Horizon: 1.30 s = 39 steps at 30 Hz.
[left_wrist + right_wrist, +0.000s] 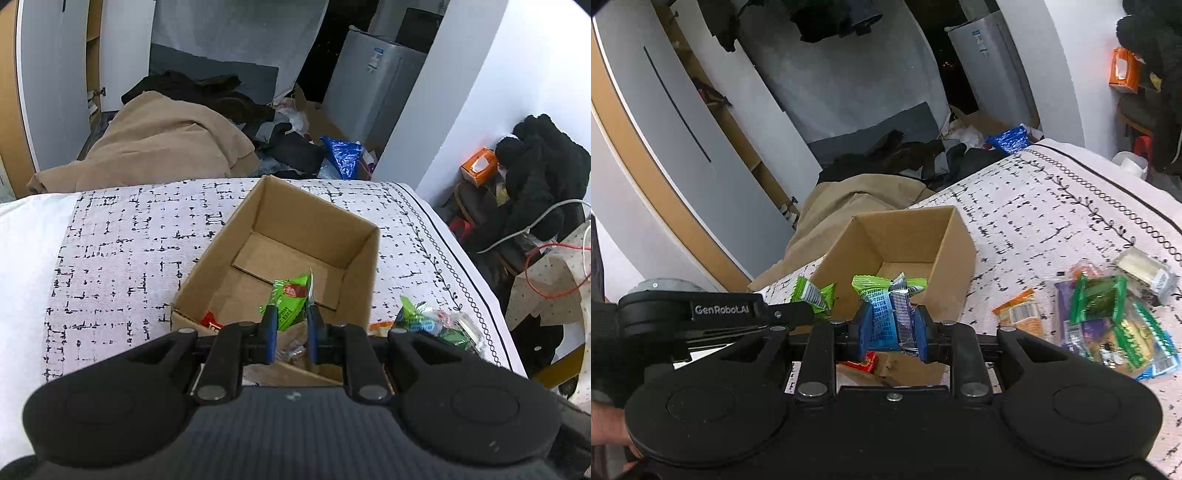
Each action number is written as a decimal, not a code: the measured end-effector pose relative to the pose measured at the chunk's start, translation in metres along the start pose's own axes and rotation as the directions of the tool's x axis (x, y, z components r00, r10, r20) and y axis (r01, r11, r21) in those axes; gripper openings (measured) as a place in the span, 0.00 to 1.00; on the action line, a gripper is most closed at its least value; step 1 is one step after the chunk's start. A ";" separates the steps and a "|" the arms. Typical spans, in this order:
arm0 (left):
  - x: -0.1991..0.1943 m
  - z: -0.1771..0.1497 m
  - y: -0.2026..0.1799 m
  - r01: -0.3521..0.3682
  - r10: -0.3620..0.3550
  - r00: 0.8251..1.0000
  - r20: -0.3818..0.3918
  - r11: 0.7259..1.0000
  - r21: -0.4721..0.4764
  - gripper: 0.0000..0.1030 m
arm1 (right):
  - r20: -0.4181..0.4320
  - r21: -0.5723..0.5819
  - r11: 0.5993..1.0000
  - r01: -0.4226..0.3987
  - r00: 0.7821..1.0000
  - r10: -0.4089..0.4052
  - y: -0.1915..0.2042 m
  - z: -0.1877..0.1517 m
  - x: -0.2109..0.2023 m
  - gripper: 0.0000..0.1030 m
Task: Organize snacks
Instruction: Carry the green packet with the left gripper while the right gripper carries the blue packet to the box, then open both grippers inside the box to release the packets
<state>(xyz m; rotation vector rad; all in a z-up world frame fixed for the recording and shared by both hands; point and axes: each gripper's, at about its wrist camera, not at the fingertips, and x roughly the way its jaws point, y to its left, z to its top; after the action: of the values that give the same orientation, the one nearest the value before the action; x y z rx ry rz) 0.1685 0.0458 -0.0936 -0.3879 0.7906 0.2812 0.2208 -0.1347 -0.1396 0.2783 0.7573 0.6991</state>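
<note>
The left tongs [290, 317] are clamping a green snack packet [290, 297] with a red patch, holding it over the open cardboard box [365, 258] in the lower middle of the left wrist view. In the right wrist view the right tongs [892, 325] are pinching a blue and silver packet [886, 314] with a green top, hanging just before the box's near edge, with the left tongs reaching in from the left edge. A red packet [210, 320] is lying inside the box. The box is sitting on a patterned cloth [122, 236], and a pile of loose snacks [1108, 321] is lying at the right of the frame
</note>
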 end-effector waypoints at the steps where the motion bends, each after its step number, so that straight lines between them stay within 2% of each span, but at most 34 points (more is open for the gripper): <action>1: 0.003 0.002 0.002 0.000 0.000 1.000 -0.002 1.000 -0.002 0.15 | -0.005 -0.002 1.000 -0.002 1.000 0.002 0.002 0.000 0.003 0.23; 6: 0.013 0.007 0.009 -0.002 0.002 1.000 -0.024 1.000 -0.014 0.17 | -0.016 0.010 1.000 -0.001 1.000 0.001 0.006 0.001 0.015 0.23; 12: 0.025 0.011 0.015 -0.052 0.051 0.996 -0.076 0.999 -0.014 0.19 | 0.002 0.063 0.998 -0.011 1.000 0.011 0.011 0.008 0.031 0.24; 18: 0.024 0.018 0.019 -0.086 0.085 0.991 -0.105 0.996 -0.001 0.31 | -0.026 0.059 0.998 -0.033 0.999 0.035 0.015 0.002 0.038 0.28; 20: 0.022 0.019 0.019 -0.091 0.091 0.990 -0.104 0.996 0.005 0.42 | -0.036 0.078 0.997 -0.023 0.999 0.026 0.011 0.002 0.037 0.28; 21: 0.020 0.020 0.018 -0.091 0.092 0.991 -0.102 0.996 0.008 0.44 | -0.039 0.086 0.996 -0.018 0.999 0.022 0.009 0.002 0.035 0.28; 25: 0.017 0.022 0.020 -0.107 0.107 0.989 -0.100 0.994 0.003 0.64 | -0.043 0.115 0.993 0.001 0.999 0.004 0.002 0.002 0.024 0.37; 29: 0.013 0.021 0.020 -0.120 0.120 0.987 -0.107 0.993 0.002 0.77 | -0.041 0.128 0.992 0.020 0.999 -0.015 -0.003 0.005 0.008 0.43; 31: 0.010 0.021 0.020 -0.134 0.133 0.985 -0.113 0.991 0.000 0.82 | -0.035 0.126 0.992 0.026 0.999 -0.022 -0.004 0.008 0.000 0.50; 36: 0.000 0.019 0.017 -0.137 0.136 0.986 -0.100 0.991 -0.004 0.87 | -0.037 0.115 0.992 0.051 0.998 -0.047 -0.009 0.009 -0.019 0.65; 39: -0.004 0.016 0.014 -0.124 0.122 0.987 -0.104 0.992 -0.009 0.93 | -0.035 0.108 0.992 0.070 0.997 -0.067 -0.011 0.009 -0.030 0.74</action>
<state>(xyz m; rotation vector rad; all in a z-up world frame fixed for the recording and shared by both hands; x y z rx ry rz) 0.1712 0.0648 -0.0835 -0.3710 0.9159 0.3857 0.2171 -0.1632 -0.1226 0.3397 0.8323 0.5989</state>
